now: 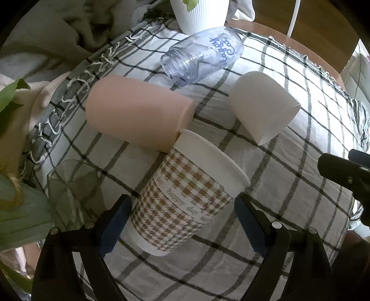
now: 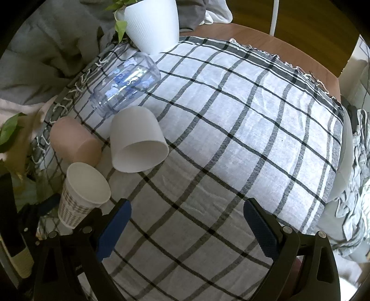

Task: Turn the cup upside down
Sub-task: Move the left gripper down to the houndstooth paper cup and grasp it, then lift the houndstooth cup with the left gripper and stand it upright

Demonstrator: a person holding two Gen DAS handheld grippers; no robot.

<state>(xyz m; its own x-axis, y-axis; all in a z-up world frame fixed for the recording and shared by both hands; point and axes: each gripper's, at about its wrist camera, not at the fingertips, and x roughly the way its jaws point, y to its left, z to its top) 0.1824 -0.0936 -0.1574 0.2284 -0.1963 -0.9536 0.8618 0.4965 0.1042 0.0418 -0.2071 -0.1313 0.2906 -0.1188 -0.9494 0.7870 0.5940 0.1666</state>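
A paper cup with a brown houndstooth pattern (image 1: 182, 199) stands tilted between the open fingers of my left gripper (image 1: 182, 222); neither pad touches it. In the right wrist view the same cup (image 2: 83, 194) stands mouth up at the lower left. A pink cup (image 1: 138, 115) lies on its side just behind it, and a white cup (image 1: 261, 106) lies on its side to the right. My right gripper (image 2: 187, 227) is open and empty over bare cloth.
A clear plastic bottle (image 1: 203, 55) lies on its side at the back, by a white ribbed plant pot (image 1: 198, 14). A clear glass (image 1: 71, 185) stands at the left edge. The checked cloth (image 2: 231, 129) covers a round wooden table (image 2: 266, 39). Grey fabric lies beyond.
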